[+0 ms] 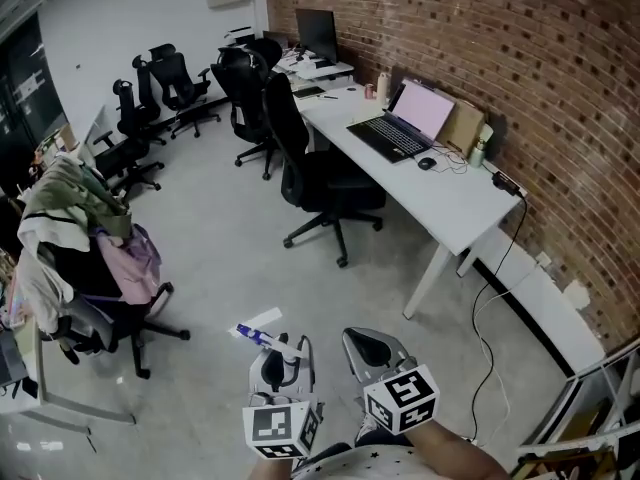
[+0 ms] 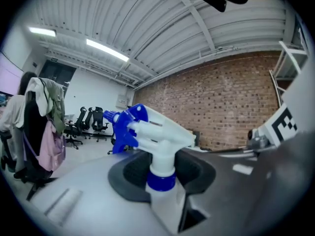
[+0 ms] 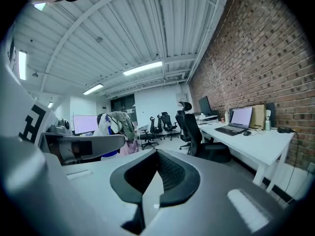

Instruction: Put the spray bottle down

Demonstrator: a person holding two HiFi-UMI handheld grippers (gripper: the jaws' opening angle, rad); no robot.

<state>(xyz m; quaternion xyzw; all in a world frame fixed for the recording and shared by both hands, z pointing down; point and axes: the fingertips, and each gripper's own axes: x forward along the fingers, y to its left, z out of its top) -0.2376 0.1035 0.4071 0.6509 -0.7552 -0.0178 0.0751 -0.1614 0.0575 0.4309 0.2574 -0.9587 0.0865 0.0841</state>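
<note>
A white spray bottle (image 2: 158, 132) with a blue trigger and collar stands upright between the jaws of my left gripper (image 2: 162, 177), which is shut on its neck. In the head view the bottle's (image 1: 263, 335) nozzle sticks out to the left of the left gripper (image 1: 282, 360), low in the picture and above the grey floor. Beside it on the right, my right gripper (image 1: 371, 349) is shut; in the right gripper view its dark pads (image 3: 170, 173) meet with nothing between them (image 3: 156, 177). The bottle's body is hidden below the jaws.
A long white desk (image 1: 455, 203) with an open laptop (image 1: 405, 123) runs along the brick wall on the right, with a black office chair (image 1: 320, 183) pulled up to it. A chair heaped with clothes (image 1: 85, 238) stands at the left. More chairs (image 1: 160, 93) stand at the back.
</note>
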